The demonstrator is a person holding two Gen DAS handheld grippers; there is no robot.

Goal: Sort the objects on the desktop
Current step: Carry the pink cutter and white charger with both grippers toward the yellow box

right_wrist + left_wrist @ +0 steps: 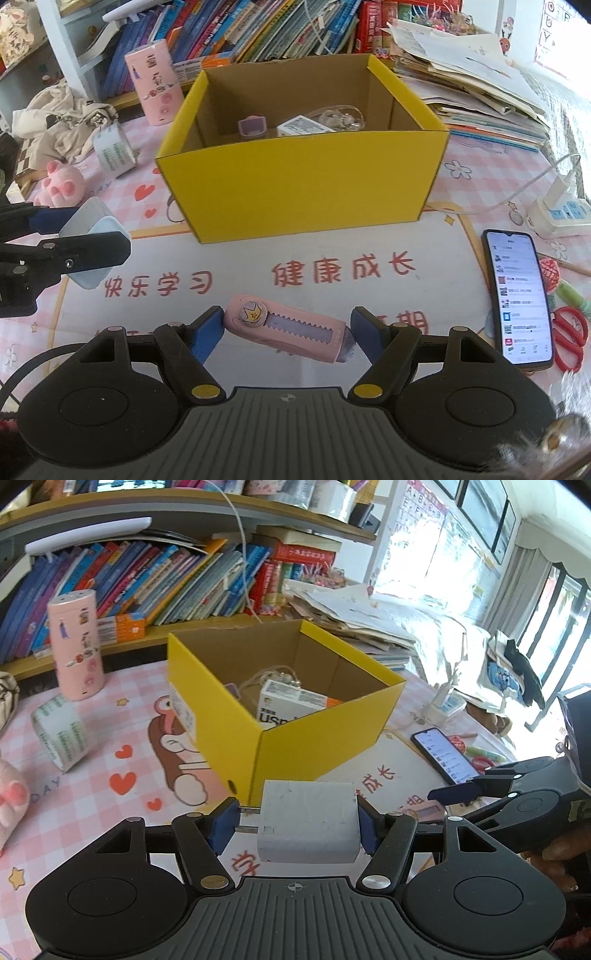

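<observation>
My left gripper (pixel 295 825) is shut on a white plug charger (pixel 308 821), prongs to the left, held just in front of the yellow cardboard box (pixel 314 746). The box holds a white carton (pixel 291 703), a cord and a small purple item (pixel 252 126). My right gripper (pixel 290 332) is shut on a pink utility knife (pixel 290 328) with a star sticker, held above the desk mat in front of the box (pixel 303 188). The left gripper with the charger (pixel 88 247) shows at the left of the right wrist view. The right gripper (pixel 458 794) shows at the right of the left wrist view.
A pink cylinder (pixel 75 646) and a tape roll (pixel 61 734) stand left of the box. A phone (pixel 519 299), red scissors (pixel 570 338) and a power strip (pixel 561 214) lie on the right. Books line the shelf behind; a paper stack (pixel 476 70) lies at the back right.
</observation>
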